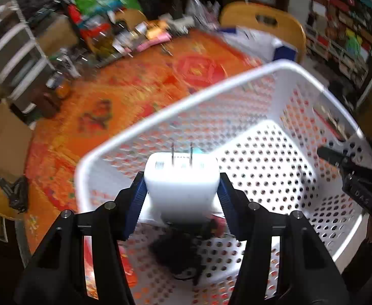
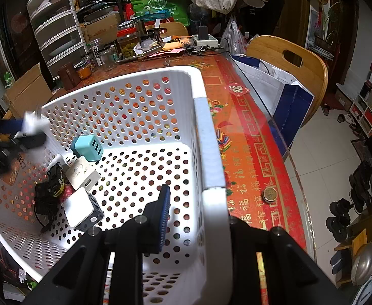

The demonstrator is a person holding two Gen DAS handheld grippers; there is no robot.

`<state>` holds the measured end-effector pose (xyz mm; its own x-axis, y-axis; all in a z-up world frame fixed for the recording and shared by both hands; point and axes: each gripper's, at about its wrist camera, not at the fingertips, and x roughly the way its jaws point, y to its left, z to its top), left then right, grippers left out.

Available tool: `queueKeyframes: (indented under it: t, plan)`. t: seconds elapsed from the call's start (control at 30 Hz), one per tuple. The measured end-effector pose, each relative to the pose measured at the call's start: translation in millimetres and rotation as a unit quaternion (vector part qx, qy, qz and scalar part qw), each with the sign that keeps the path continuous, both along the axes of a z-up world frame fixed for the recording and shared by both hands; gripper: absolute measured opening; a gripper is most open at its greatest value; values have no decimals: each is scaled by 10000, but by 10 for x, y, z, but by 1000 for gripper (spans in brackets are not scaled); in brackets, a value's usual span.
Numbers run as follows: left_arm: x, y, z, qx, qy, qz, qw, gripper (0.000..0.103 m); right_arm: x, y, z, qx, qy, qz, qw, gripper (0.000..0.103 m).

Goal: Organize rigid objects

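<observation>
Left hand-held gripper (image 1: 181, 190) clamps white charger (image 1: 182, 178) — right hand-held gripper (image 2: 198, 218) pinches basket (image 2: 212, 152) wall.

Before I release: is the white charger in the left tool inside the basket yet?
Not yet: the white charger is clamped between the left tool pads, held above the basket floor.

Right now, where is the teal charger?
In the right wrist view, the teal charger lies inside the white basket, at its left side, just above a white charger.
</observation>
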<state>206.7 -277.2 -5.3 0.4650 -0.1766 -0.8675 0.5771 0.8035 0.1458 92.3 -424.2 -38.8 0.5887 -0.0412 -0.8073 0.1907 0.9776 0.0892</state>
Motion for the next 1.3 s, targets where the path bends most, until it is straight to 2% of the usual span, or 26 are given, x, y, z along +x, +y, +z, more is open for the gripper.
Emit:
queueKeyframes:
  t: [0.17,0.4,0.47,0.53,0.6,0.63,0.7,0.73,0.77,0.8,0.87,0.93,1.0,1.07,1.17,1.3]
  plan:
    - [65,-232,-269,231,447,-150,9986,53,0,-2,0,-2,-2,7,10000,24]
    - [122,-231,-379,436,631,-88,9970,54,0,5,1,8,-7,15,10000,25]
    - [116,-223,-384,515,583,-75,9969,61,5,7,1,7,0,15,10000,25]
    - [121,-199,-359,472,544,-52,9974,82,17,21,2,3,13,20,10000,25]
    - [115,-132,-276,297,410,8,9987,95,31,28,2,-7,33,25,10000,25]
    - [109,-84,-227,226,378,14,9990,100,38,34,2,-11,40,29,10000,26]
    - [63,-11,-154,41,289,-9,9996,101,42,21,-3,53,54,41,10000,29]
    - [37,27,-120,-39,226,-32,9997,103,47,21,-1,73,55,43,9999,37]
    - [12,69,-85,-111,154,-47,9998,103,45,16,3,82,45,43,9999,50]
    - [-19,129,-38,-196,25,-34,9998,103,20,-7,7,135,22,53,9999,57]
    - [-98,256,78,-368,-278,31,9989,103,-50,-26,46,219,-84,21,9997,87]
    - [-218,416,211,-598,-622,92,9962,103,-204,-34,144,145,-340,-166,9992,100]
    - [-384,624,350,-817,-1002,188,9914,103,-418,-7,285,23,-664,-420,9969,103]
    - [-527,800,456,-1044,-1218,232,9868,103,-642,56,420,-20,-1031,-627,9927,103]
    - [-827,1159,592,-1341,-1523,338,9786,103,-1053,305,610,-206,-1707,-966,9804,103]
    - [-1364,1658,759,-1567,-2027,620,9646,103,-1486,729,785,-488,-2037,-995,9727,103]
